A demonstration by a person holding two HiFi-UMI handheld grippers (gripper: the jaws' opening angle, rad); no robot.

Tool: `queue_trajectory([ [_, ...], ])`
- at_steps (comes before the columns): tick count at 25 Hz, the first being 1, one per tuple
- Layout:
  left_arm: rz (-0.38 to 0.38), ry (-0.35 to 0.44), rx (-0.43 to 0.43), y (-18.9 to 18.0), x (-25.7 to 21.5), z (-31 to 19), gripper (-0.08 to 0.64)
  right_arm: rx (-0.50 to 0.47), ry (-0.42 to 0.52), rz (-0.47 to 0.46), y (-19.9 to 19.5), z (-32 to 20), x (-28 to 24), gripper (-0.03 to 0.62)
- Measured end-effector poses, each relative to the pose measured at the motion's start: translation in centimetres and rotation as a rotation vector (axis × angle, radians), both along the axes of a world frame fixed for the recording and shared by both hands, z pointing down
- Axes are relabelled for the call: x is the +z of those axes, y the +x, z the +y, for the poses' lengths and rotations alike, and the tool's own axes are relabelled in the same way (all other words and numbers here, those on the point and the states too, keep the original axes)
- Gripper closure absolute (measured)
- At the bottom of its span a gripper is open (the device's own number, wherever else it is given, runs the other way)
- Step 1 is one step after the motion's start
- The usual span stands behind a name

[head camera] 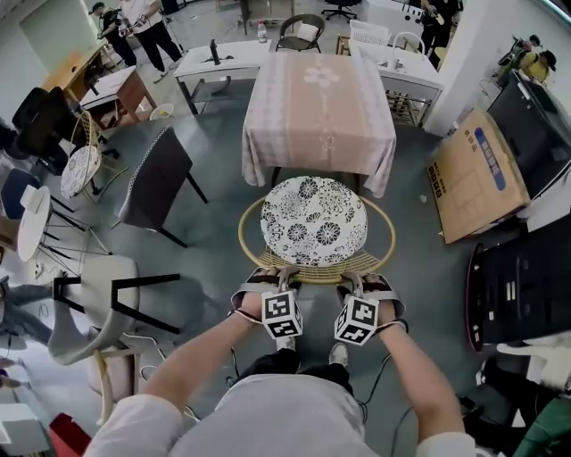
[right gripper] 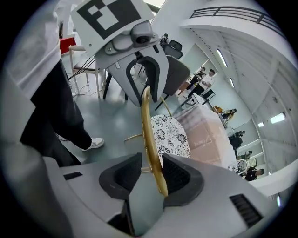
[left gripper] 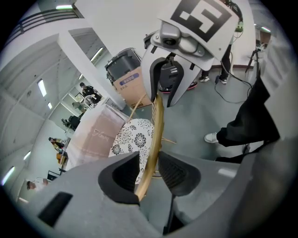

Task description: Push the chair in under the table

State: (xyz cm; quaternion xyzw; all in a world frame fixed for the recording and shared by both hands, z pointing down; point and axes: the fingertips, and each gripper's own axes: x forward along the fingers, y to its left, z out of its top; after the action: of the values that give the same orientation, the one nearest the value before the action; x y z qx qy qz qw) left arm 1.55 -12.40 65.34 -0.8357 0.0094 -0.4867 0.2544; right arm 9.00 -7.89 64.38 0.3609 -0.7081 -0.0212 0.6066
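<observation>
Both my grippers, left (head camera: 275,277) and right (head camera: 363,282), gape wide astride the rattan chair's (head camera: 314,221) near rim (head camera: 314,278), clamping nothing. The chair sits just short of the cloth-covered table (head camera: 318,112). Next, I judge: clamp, then push straight tableward.

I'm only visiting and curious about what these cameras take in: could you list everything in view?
Rattan chair: one, golden frame, black-and-white floral cushion, just short of the table.
Table: one, pink-beige cloth, beyond the chair.
Dark chair: one, blackish, left of the table.
Cardboard box: one, brown, floor at right.
White chair: one, black frame, near left.
People: several, far background.
Left gripper: one, grey, jaws open astride the chair's rim.
Right gripper: one, grey, jaws open astride the same rim.
</observation>
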Motion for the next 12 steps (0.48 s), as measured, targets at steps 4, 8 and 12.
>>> queue_trajectory([
  [4,-0.011,0.0,0.045,0.15,0.32,0.41,0.469,0.002,0.001,0.021,0.46,-0.59,0.21,0.505],
  [8,-0.01,-0.05,0.048,0.14,0.19,0.11,0.468,0.026,-0.025,0.019,0.47,-0.88,0.2,0.506],
  [12,-0.032,-0.083,0.048,0.24,0.3,0.22,0.466,0.066,-0.033,0.035,0.72,-0.73,0.27,0.506],
])
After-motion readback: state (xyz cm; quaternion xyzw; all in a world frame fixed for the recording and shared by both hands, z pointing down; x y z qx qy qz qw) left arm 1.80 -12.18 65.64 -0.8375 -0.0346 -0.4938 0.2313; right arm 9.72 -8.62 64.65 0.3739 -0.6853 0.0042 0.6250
